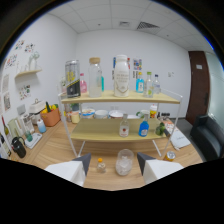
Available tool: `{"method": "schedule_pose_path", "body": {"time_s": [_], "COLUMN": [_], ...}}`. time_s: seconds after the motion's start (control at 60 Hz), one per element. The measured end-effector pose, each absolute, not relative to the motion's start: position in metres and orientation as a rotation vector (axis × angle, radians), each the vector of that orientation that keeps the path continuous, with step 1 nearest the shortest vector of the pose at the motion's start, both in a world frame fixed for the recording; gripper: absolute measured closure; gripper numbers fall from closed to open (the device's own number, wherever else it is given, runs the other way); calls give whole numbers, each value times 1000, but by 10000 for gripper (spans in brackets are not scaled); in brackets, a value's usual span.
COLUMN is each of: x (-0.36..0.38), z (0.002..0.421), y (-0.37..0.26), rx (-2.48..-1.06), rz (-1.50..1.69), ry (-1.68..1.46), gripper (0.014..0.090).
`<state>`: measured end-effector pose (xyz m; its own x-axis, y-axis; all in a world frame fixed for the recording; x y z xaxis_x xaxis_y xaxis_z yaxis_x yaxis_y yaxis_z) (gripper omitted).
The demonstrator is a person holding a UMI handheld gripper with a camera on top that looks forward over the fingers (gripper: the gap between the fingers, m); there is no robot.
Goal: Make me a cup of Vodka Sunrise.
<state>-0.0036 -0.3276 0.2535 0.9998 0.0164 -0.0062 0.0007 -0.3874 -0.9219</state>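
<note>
The gripper (114, 165) is held open and wide, its two pale fingers spread apart and closed on nothing. Between them, resting on the wooden table (100, 150), stands a clear glass (124, 162) that seems to hold ice, with a gap at either side of it; just beside the glass, toward the left finger, sits a small bottle with an orange cap (101, 165). Beyond the glass rises a two-tier shelf (120, 99); its top tier carries a dark can (73, 79), a clear bottle with a tan lid (95, 76) and a tall white bottle (121, 75), with smaller bottles behind them. The glass is the likely vessel for the drink. It looks rigid, smooth and breakable, probably slick if the ice has chilled it, and heavier low down, so a firm but gentle hold across its middle wall would suit it better than the rim. The white bottle is probably heavy when full and best taken around its body.
</note>
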Motion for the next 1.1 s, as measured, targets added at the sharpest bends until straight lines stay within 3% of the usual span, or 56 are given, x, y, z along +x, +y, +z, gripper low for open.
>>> {"method": "schedule_pose_path", "body": {"time_s": [0.333, 0.567, 0.717, 0.917, 1.1], "x": [85, 128, 134, 121, 121], "z": [369, 384, 376, 370, 370], "y": [-248, -157, -118, -98, -100], "rx": [-1798, -1756, -1776, -1781, -1761], "rz": [-11, -11, 59, 122, 80], "ry": [13, -19, -17, -47, -64], "gripper": [178, 201, 313, 670, 683]}}
